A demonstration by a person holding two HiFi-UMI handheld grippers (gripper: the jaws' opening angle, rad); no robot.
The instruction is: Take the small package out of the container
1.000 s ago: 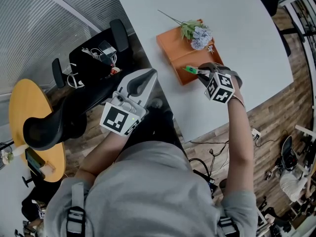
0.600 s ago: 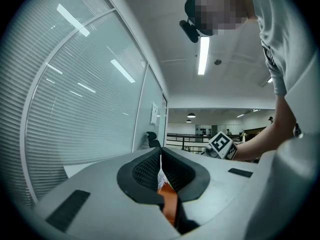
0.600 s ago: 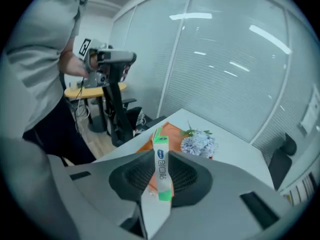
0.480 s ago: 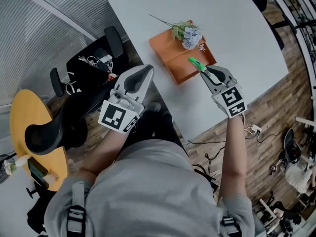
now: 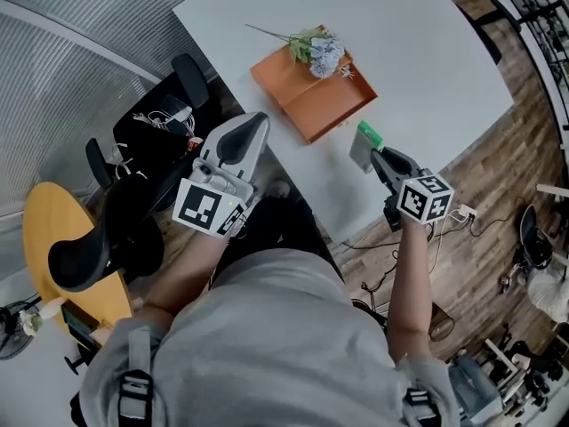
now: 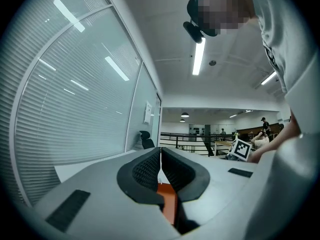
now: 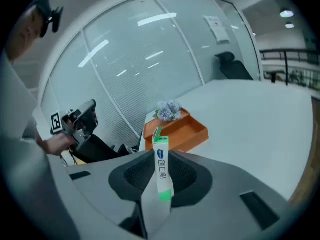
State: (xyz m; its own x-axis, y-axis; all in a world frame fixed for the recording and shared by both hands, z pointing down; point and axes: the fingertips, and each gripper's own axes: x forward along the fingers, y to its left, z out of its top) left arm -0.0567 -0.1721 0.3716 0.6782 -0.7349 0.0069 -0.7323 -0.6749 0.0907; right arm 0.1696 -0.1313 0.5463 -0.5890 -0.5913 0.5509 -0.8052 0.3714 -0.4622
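White tabletop (image 5: 427, 52) carries an orange container (image 5: 311, 100) with a sprig of artificial flowers (image 5: 318, 50) lying at its far end. Right gripper (image 5: 384, 160) is clamped on the small package (image 5: 365, 145), which is clear of the container and held above the tabletop's near edge. Package's long axis runs in line with the jaws; its green-tabbed end (image 7: 159, 134) points away from the gripper, toward the container. Left gripper (image 5: 238, 136) is off the tabletop's left side, jaws closed together with nothing between them.
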